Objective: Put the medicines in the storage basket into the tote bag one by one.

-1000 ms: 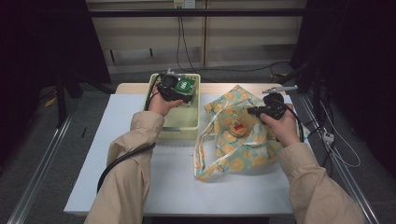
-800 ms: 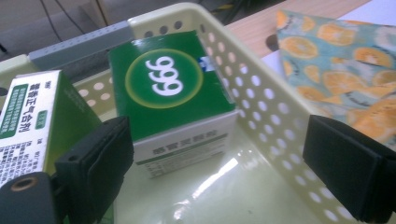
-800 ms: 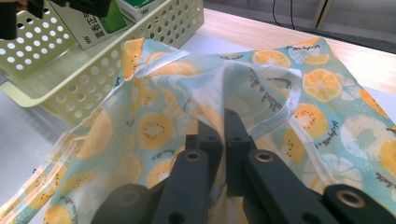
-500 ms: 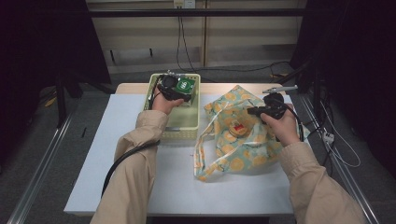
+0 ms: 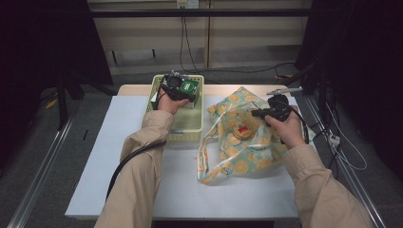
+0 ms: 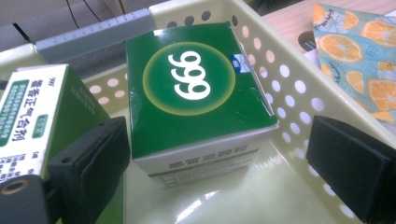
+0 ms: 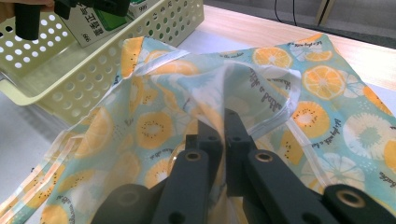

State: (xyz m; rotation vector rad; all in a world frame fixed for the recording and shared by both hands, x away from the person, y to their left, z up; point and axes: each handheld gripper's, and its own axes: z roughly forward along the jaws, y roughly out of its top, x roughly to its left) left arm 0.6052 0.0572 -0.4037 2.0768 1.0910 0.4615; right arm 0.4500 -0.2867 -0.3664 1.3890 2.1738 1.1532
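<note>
Over the yellow basket [image 5: 183, 128], the left gripper [image 6: 219, 154] straddles the green box [image 6: 198, 88] with jaws wide, needing level closure, while at three o'clock the right gripper [image 7: 218, 122] pinches the fruit-print bag [image 7: 327, 93].

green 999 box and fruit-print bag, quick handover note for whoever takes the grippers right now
Left gripper: open, jaws either side of the green 999 box, pads not yet pressing.
Right gripper: shut on the fruit-print bag, pinching a fold of its fabric.
Both boxes, including a second green-and-white box, are in the pale yellow basket, beside the bag on the table.
Done: bag gripped. Left: probably close on the 999 box and move it to the bag.
</note>
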